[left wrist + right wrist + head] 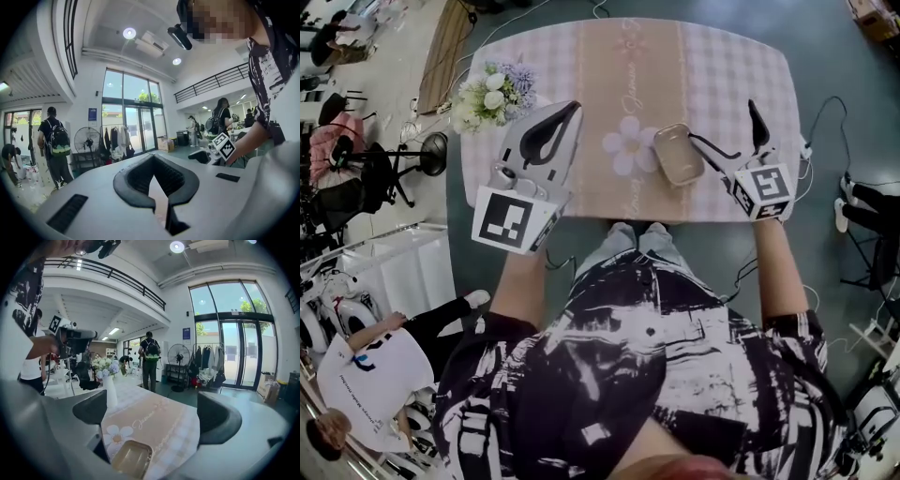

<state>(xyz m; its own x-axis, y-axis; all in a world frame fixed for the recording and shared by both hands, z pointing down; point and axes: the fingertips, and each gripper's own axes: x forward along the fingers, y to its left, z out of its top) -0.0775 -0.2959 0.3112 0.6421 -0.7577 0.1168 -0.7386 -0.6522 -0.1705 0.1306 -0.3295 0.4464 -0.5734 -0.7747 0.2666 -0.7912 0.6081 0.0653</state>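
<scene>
Left gripper [573,109], 2 jaws together, hung beside the flowers [493,93] at the table's [722,66] left edge; right gripper [724,129] gaped beside the tray [679,154].

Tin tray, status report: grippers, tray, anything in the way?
Left gripper shut, empty. Right gripper open, tin tray by its left jaw, not gripped. Tray flat on tablecloth. Flower vase off left, nothing blocking.

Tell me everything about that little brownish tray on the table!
The small tan rectangular tray with rounded corners looks like shiny metal or plastic. It is shallow, with a raised rim and nothing inside. It lies flat on the pink checked tablecloth, beside a printed white flower. The open right claw hovers closest, one jaw by its rim; touching or not, I cannot tell.
</scene>
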